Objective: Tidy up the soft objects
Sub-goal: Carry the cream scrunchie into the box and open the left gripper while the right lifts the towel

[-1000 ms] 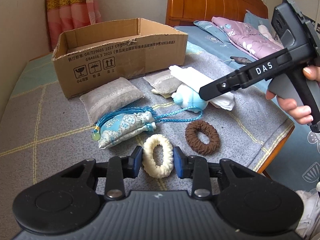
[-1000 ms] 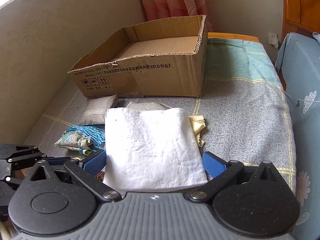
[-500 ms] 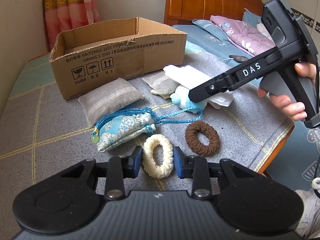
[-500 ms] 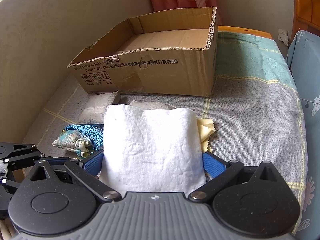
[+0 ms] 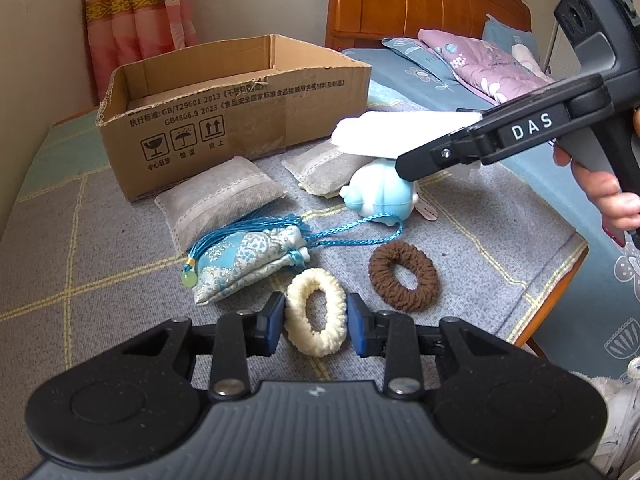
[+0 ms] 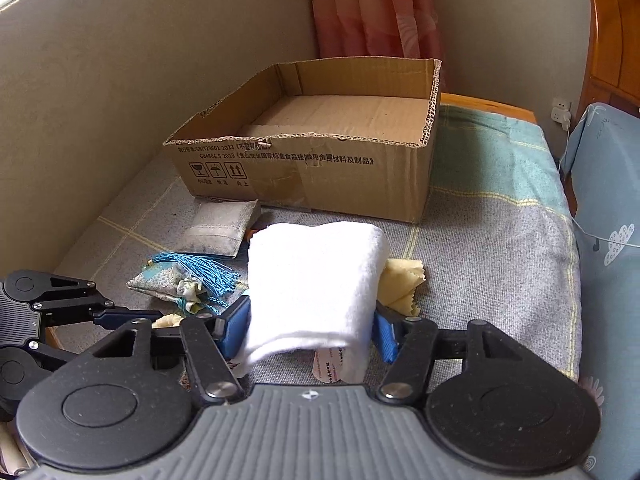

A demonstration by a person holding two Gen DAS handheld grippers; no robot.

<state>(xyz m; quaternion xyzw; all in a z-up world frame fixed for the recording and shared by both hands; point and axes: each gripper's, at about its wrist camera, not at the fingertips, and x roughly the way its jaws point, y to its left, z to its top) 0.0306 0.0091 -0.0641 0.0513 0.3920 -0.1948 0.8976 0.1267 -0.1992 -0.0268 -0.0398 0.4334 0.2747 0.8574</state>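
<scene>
Bedroom setup, grey checked blanket [image 5: 80,248] over a bed, with an open cardboard box [image 6: 320,168] sitting at about 12 o'clock from both cameras. Looks empty so far.

Right gripper [image 6: 312,330] has its blue pads squeezed in on a folded white towel [image 6: 316,280], which sits lifted off the blanket and droops over at the near edge. Floppy, light stuff, so it'll sag wherever it isn't pinched. Holding it across the folded bulk like this seems fine, just watch that loose layers don't unfold on the way to the box.

Left gripper [image 5: 316,318] is low on the blanket, pads either side of a cream scrunchie [image 5: 316,312] and right up against it. Can't tell if it's really clamped yet. Squishy and near weightless, so pinching across the ring should hold.

Brown scrunchie [image 5: 403,277] at 1 o'clock of it, blue brocade pouch [image 5: 244,264] at 11, grey sachet [image 5: 220,204] and a blue squishy toy [image 5: 380,196] farther up.
</scene>
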